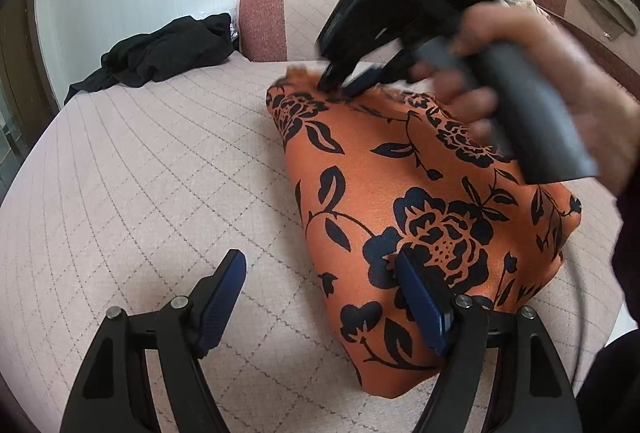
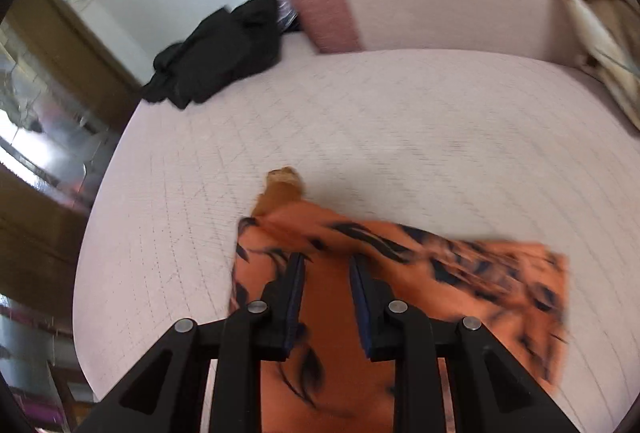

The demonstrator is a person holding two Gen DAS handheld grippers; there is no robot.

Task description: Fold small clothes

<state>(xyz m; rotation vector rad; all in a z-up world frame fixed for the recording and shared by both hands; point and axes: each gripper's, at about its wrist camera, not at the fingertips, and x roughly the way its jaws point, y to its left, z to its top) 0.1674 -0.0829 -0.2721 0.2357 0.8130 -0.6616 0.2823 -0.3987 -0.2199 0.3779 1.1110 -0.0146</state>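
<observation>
My left gripper jaws wide, right gripper jaws narrow, nothing held; orange floral garment looks thin, limp (probably slippery), so pinch its far edge.

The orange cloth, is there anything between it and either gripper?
Nothing visible. The left gripper is open at the near edge of the orange cloth, one finger over it. The right gripper, open, sits above its far edge. The black garment lies well away, by the cushion.
</observation>
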